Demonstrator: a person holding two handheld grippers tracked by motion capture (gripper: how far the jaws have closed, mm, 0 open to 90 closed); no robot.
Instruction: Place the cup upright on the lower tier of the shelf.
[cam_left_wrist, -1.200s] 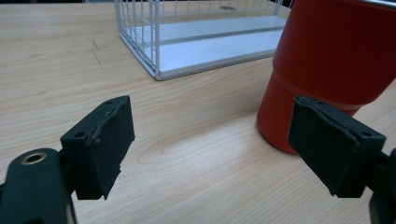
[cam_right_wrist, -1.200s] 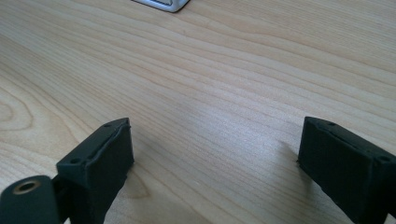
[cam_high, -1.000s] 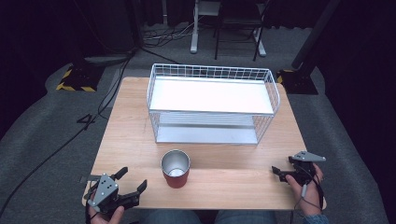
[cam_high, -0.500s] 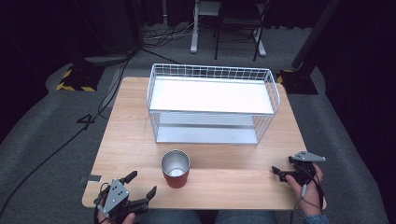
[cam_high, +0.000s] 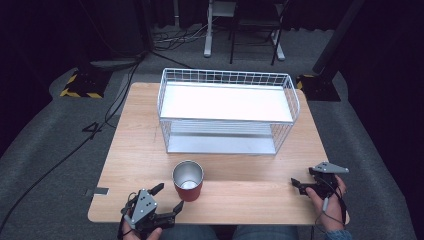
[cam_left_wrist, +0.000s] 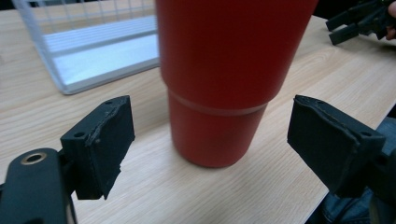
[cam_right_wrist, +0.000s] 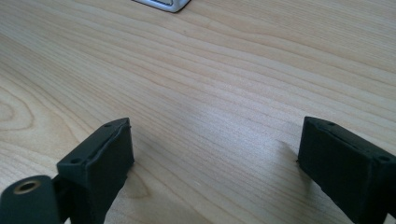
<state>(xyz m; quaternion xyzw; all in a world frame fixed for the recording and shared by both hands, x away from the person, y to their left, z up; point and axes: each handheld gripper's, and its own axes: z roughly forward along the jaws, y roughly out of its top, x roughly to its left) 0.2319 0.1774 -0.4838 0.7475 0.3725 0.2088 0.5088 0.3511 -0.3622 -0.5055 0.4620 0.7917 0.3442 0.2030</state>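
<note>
Gripping a tool in each hand, a person reaches in from the near edge of a light wooden desk (cam_high: 140, 150). The left tool (cam_high: 167, 197) sits at the near left, its jaws spread wide and pointing toward a red cup (cam_high: 188, 180) just ahead of it. In the left gripper view, the cup (cam_left_wrist: 224, 79) stands upright beyond the two black jaws, centred on the gap between them but touching neither. Its silver inside shows from above, and it tapers to a narrower base.

At the near right corner, the right tool (cam_high: 301, 185) rests low over the desk, held by the right hand (cam_high: 327, 200), well apart from the cup. In the right gripper view, its jaws stand wide apart with nothing but bare wood grain between them.

Farther back, past the cup, a white wire basket (cam_high: 227, 112) stands in the middle of the desk, with a flat white top shelf and a lower tier beneath.

Beyond the desk lies grey carpet (cam_high: 45, 145), with black cables (cam_high: 105, 110) trailing across it at the left and chair legs (cam_high: 240, 35) in the dark background.
</note>
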